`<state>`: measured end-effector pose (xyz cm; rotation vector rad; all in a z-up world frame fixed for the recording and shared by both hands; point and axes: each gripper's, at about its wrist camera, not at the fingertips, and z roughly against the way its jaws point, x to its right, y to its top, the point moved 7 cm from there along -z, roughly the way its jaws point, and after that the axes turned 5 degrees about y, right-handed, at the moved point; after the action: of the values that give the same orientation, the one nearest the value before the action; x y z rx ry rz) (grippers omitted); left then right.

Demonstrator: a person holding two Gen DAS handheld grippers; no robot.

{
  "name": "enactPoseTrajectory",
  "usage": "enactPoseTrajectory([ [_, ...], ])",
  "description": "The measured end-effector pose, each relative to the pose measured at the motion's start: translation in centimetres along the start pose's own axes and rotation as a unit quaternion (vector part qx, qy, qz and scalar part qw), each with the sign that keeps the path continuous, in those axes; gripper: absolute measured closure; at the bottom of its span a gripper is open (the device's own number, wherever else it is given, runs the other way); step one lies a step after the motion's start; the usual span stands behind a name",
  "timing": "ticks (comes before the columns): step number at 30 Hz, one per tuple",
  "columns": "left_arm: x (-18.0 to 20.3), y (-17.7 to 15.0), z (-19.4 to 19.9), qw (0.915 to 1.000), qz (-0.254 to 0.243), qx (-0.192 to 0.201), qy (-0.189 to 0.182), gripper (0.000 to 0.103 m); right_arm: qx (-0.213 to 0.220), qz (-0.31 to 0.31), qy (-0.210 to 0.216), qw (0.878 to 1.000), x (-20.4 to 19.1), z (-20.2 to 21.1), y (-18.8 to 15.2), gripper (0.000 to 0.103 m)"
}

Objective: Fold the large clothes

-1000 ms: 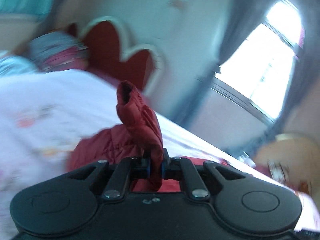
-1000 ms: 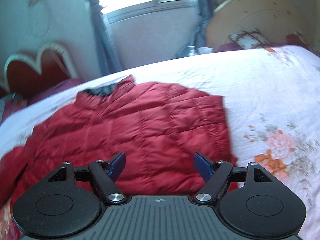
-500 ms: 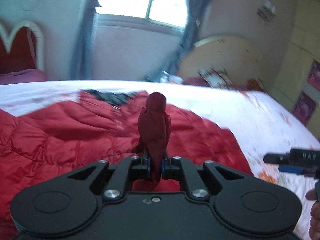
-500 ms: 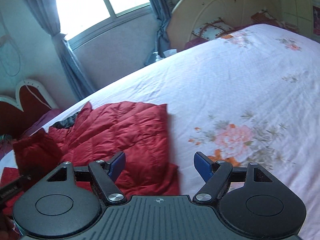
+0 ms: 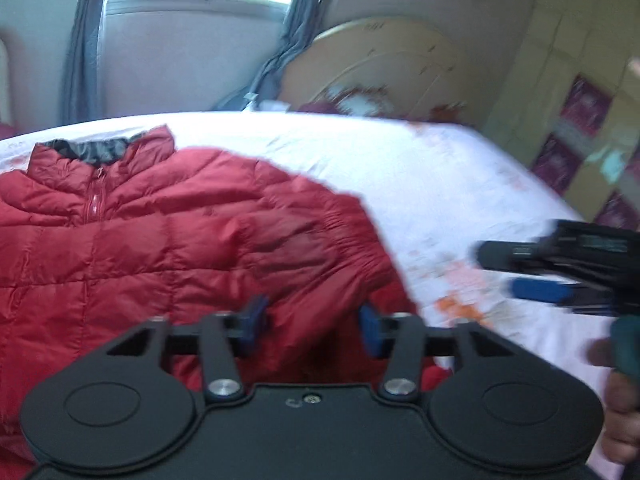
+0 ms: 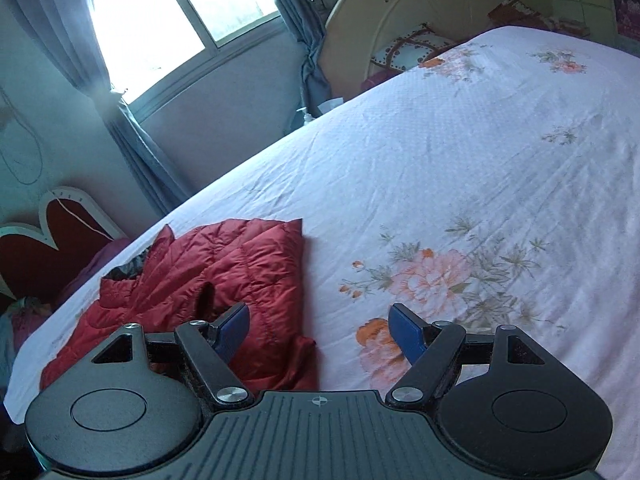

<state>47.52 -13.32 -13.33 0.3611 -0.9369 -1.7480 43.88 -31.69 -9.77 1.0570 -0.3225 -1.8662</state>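
A red quilted jacket lies front up on the white floral bedsheet, zip and dark collar lining toward the window. One sleeve lies folded across its front, cuff end near my left gripper. That gripper's jaws are opening, with red sleeve fabric below and between the blue pads, no longer pinched. In the right wrist view the jacket is at lower left. My right gripper hovers open over the jacket's hem corner and bare sheet, holding nothing. The right gripper also shows at the left view's right edge.
A person's hand holds the right gripper's handle. A cream rounded headboard with a pillow stands beyond the bed, a red heart-shaped headboard at left. A curtained window is behind. The bed edge runs along the far side.
My left gripper carried the pinched sleeve across the jacket's front, lowered it and let go; its jaws went from shut to apart. The right gripper swung to the right, off the jacket.
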Motion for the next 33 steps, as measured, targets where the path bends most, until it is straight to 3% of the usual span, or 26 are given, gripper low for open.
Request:
enactPoseTrajectory([
  [2, -1.5, 0.3, 3.1, 0.9992, 0.003, 0.037, 0.011, 0.031, -0.009, 0.004, 0.022, 1.0, -1.3, -0.6, -0.1, 0.027],
  [6, -9.1, 0.0, 8.4, 0.9912, 0.053, 0.09, 0.082, 0.044, -0.038, 0.015, 0.062, 0.997, -4.1, -3.1, -1.2, 0.027],
  [8, -13.7, -0.5, 9.8, 0.9836, 0.077, 0.093, 0.134, 0.047, -0.058, 0.018, 0.075, 0.995, -5.4, -4.7, -1.9, 0.027],
  [10, -17.6, -1.4, 10.1, 0.9769, 0.089, 0.07, 0.181, 0.052, -0.079, 0.021, 0.076, 0.994, -6.2, -6.2, -2.6, 0.028],
  [11, -18.7, -1.7, 10.0, 0.9751, 0.093, 0.063, 0.191, 0.053, -0.088, 0.023, 0.079, 0.993, -6.6, -6.8, -2.9, 0.038],
  [12, -19.9, -2.2, 9.9, 0.973, 0.094, 0.054, 0.204, 0.054, -0.096, 0.028, 0.083, 0.992, -7.0, -7.4, -3.2, 0.056],
  [13, -20.6, -2.5, 9.7, 0.9725, 0.093, 0.046, 0.209, 0.056, -0.104, 0.031, 0.083, 0.991, -7.3, -7.9, -3.5, 0.086],
  [16, -21.1, -3.1, 9.7, 0.9745, 0.088, 0.041, 0.202, 0.062, -0.083, 0.056, 0.076, 0.992, -7.8, -7.1, -3.5, 0.088],
  [20, -20.0, -3.6, 9.5, 0.9792, 0.061, 0.037, 0.19, 0.062, -0.034, 0.126, 0.042, 0.991, -8.1, -4.0, -3.6, 0.088],
  [24, -20.6, -4.7, 7.6, 0.9799, 0.062, 0.004, 0.189, 0.06, -0.081, 0.128, 0.004, 0.988, -6.2, -8.0, -5.7, 0.088],
  [27, -20.7, -4.5, 7.4, 0.9815, 0.046, -0.011, 0.186, 0.062, -0.084, 0.135, -0.007, 0.987, -6.3, -8.5, -6.3, 0.088],
  [28, -20.7, -4.1, 7.9, 0.9823, 0.046, -0.013, 0.181, 0.061, -0.081, 0.14, -0.014, 0.987, -6.4, -8.1, -6.1, 0.087],
  [29, -20.8, -3.7, 8.6, 0.9829, 0.051, -0.005, 0.177, 0.051, -0.068, 0.14, -0.025, 0.988, -6.5, -7.3, -5.7, 0.066],
  [30, -21.0, -3.0, 9.7, 0.9832, 0.056, 0.015, 0.173, 0.027, -0.043, 0.14, -0.048, 0.988, -6.5, -6.2, -5.0, 0.043],
  [31, -21.2, -2.3, 10.4, 0.9826, 0.056, 0.034, 0.174, 0.016, -0.005, 0.148, -0.064, 0.987, -6.7, -4.9, -4.3, 0.007],
  [32, -21.5, -1.5, 10.9, 0.9813, 0.054, 0.053, 0.177, 0.012, 0.022, 0.161, -0.05, 0.985, -7.4, -4.1, -3.8, 0.008],
  [33, -21.9, -0.7, 10.8, 0.9809, 0.053, 0.062, 0.176, 0.016, 0.025, 0.17, -0.033, 0.985, -8.2, -4.1, -3.4, 0.013],
])
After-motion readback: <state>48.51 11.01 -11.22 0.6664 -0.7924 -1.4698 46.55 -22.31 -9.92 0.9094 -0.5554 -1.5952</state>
